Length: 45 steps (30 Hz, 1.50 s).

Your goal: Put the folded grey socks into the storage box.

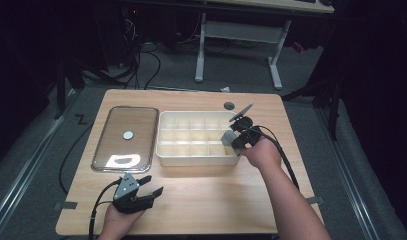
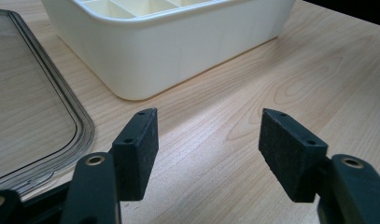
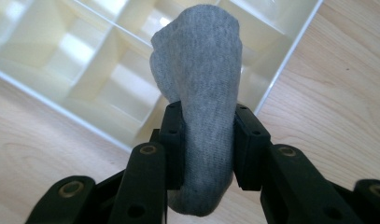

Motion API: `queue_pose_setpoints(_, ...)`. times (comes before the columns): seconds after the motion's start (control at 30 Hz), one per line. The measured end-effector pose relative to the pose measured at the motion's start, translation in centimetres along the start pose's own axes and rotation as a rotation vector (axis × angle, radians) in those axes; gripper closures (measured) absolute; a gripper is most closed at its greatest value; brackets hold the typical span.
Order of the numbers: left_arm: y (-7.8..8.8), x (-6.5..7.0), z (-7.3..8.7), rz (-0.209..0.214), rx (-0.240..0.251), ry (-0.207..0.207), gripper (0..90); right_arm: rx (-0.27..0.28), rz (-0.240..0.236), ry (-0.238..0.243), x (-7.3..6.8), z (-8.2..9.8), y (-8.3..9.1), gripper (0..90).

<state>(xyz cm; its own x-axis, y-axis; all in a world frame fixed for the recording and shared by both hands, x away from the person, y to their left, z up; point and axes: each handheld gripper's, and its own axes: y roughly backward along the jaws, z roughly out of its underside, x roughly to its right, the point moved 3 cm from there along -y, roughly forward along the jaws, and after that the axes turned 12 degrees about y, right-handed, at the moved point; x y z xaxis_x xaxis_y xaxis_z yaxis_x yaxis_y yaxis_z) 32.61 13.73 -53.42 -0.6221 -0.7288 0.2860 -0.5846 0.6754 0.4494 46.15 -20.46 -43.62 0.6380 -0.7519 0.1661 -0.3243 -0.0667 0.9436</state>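
Right gripper view: sock (image 3: 201,93) above empty compartment box (image 3: 85,60)

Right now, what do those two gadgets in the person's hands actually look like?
Each hand carries a black two-jaw tool. The left gripper has a grey three-cornered plate on top, and a black cable trails from it. Its flat rectangular pads are matt black with small screw holes. The right gripper is also black, with brass-coloured pivot pins and black cables running back. The forearms are bare, without sleeves.

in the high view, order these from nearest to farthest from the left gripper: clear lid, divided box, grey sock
1. clear lid, just up-left of the left gripper.
2. divided box, up-right, mid-table.
3. grey sock, at the box's right end, in the right gripper.
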Motion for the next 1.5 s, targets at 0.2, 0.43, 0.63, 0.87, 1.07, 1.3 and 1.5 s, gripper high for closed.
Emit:
queue_pose_setpoints(0.2,-0.1,0.0,0.0,0.001,0.001,0.002,38.7,-0.077,0.024,0.02,-0.1,-0.3,-1.2,70.6)
queue_pose_setpoints(0.43,0.0,0.3,0.0,0.016,-0.007,-0.001,39.1,-0.12,-0.002,0.041,-0.3,-0.4,-2.4,71.4)
queue_pose_setpoints(0.63,0.0,0.3,0.0,0.014,-0.004,0.0,38.9,-0.161,-0.041,0.049,-0.3,-0.5,-3.5,72.0)
queue_pose_setpoints(0.87,-0.1,0.4,0.1,0.019,-0.007,-0.001,38.8,-0.184,-0.062,0.055,-0.5,-0.4,-4.3,72.6)
queue_pose_setpoints(1.07,-0.2,0.4,0.1,0.021,-0.012,-0.003,38.8,-0.192,-0.093,0.061,-0.5,-0.3,-5.2,72.8)
queue_pose_setpoints(1.3,-0.3,0.5,0.2,0.028,-0.02,-0.005,38.8,-0.21,-0.09,0.06,-0.9,-0.2,-6.0,72.6)
queue_pose_setpoints(1.5,-0.3,0.6,0.3,0.032,-0.025,-0.007,38.6,-0.209,-0.088,0.06,-0.9,-0.2,-6.1,72.4)
